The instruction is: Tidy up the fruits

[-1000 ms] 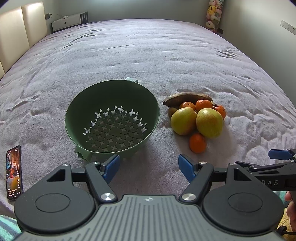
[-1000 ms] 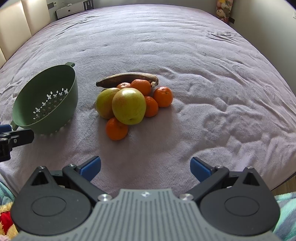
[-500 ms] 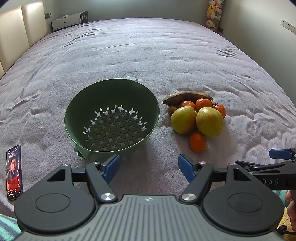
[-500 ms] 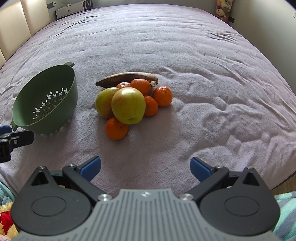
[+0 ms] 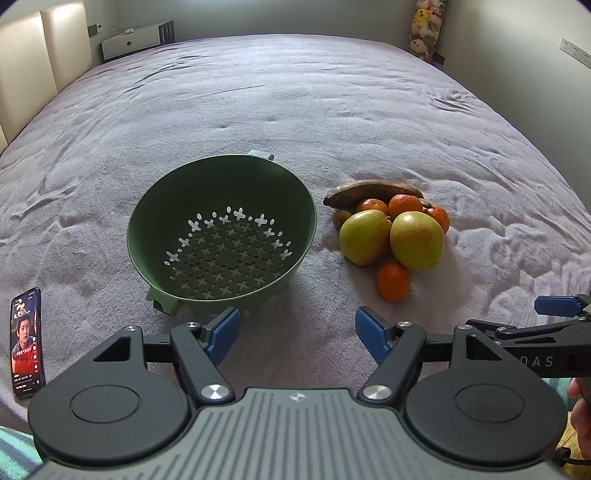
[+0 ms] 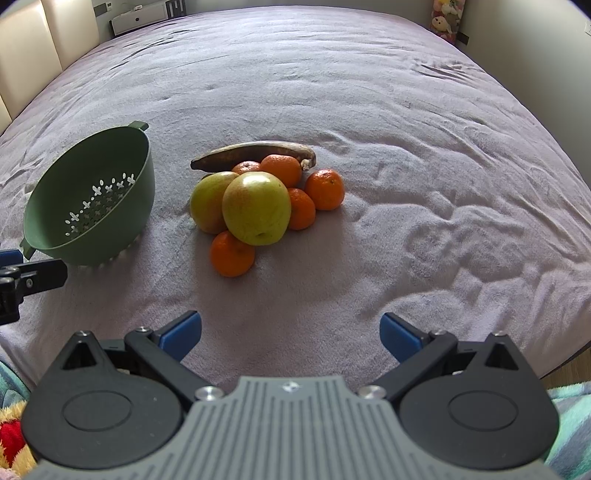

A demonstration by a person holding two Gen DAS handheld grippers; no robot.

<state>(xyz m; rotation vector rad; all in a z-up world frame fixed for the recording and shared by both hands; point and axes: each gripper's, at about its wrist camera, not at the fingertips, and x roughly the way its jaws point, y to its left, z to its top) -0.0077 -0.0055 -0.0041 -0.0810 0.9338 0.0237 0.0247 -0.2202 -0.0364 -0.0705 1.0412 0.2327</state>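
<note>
An empty green colander (image 5: 221, 236) (image 6: 92, 206) sits on the mauve bedspread. To its right lies a pile of fruit: two yellow-green apples (image 5: 416, 240) (image 6: 256, 208), several mandarins (image 5: 393, 280) (image 6: 232, 254) and a dark overripe banana (image 5: 373, 192) (image 6: 255, 155). My left gripper (image 5: 297, 334) stands open just short of the colander's near rim, nothing between its blue pads. Near the bed's front edge my right gripper (image 6: 290, 332) is open wide and empty, well short of the nearest mandarin.
A phone (image 5: 26, 341) with a lit screen lies on the bed at the left. The bedspread (image 6: 406, 166) stretches far back to a padded headboard (image 5: 44, 55) at left; a wall (image 5: 535, 29) runs on the right. A hand (image 5: 580, 413) shows at the right edge.
Both grippers have crept forward very slightly, so colander and fruit look marginally nearer. Their jaws stay open. The phone's picture has changed.
</note>
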